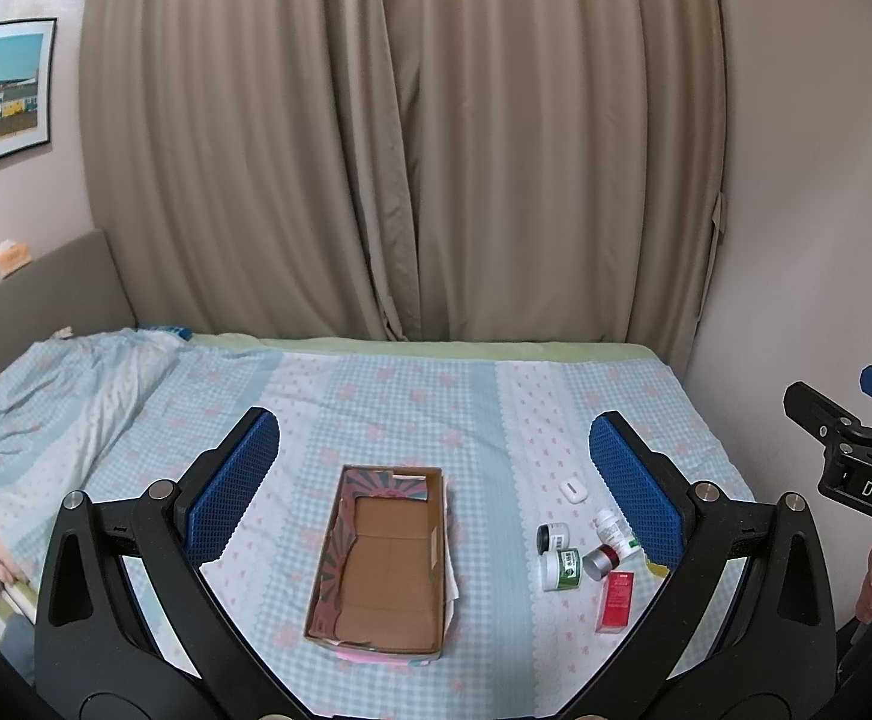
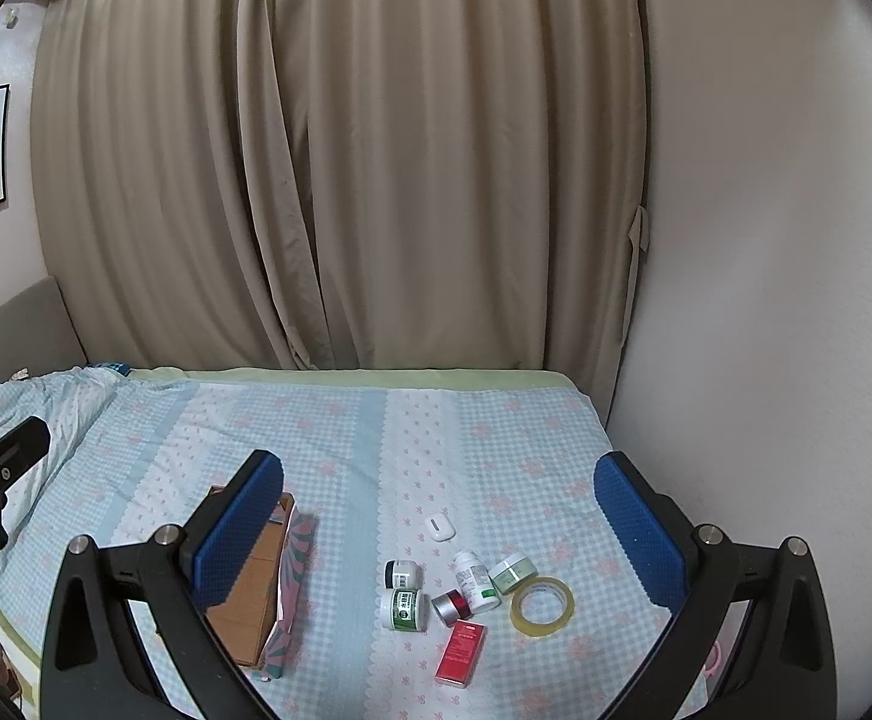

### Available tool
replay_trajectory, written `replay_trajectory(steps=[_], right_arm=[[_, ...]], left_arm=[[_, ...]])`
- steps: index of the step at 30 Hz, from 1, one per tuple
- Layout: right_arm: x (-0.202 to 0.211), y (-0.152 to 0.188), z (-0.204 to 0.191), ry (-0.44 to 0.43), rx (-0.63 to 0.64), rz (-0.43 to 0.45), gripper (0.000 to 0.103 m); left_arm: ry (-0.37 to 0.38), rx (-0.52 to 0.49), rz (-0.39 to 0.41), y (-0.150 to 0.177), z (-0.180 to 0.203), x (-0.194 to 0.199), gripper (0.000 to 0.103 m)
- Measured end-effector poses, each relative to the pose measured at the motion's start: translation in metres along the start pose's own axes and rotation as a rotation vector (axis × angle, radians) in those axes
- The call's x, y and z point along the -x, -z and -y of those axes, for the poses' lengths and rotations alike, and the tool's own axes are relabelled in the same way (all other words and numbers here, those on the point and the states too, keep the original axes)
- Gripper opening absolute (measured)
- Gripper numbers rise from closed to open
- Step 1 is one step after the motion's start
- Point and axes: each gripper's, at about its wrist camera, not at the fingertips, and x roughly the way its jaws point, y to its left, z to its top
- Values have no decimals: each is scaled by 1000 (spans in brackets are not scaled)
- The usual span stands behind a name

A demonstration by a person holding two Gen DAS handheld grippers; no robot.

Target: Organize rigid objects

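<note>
The bed wears pale blue gingham with pink flowers. The cardboard box is brown inside, pink-and-green patterned outside. The carton is red, the tape roll yellowish, the curtain beige, the tool pads blue.

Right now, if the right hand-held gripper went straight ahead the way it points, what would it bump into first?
Probably the small white case on the checked bedsheet, or the jars just before it; depth is unclear. The right hand-held gripper is open.

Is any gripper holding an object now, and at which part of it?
Nothing is held. The left gripper and the right gripper are both open above the bed, with no object between their fingers.
</note>
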Motion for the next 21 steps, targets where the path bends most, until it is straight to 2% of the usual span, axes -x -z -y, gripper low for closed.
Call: replay_trajectory(steps=[12, 17, 21], right_arm=[[-1, -3, 1, -7, -1, 0, 103], [-3, -2, 11, 10, -4, -11, 103], [-18, 3, 36, 34, -21, -67, 103]], left_arm=[[9, 9, -8, -1, 0, -1, 103], [34, 20, -70, 4, 14, -19, 103], [67, 17, -161, 16, 38, -50, 103]])
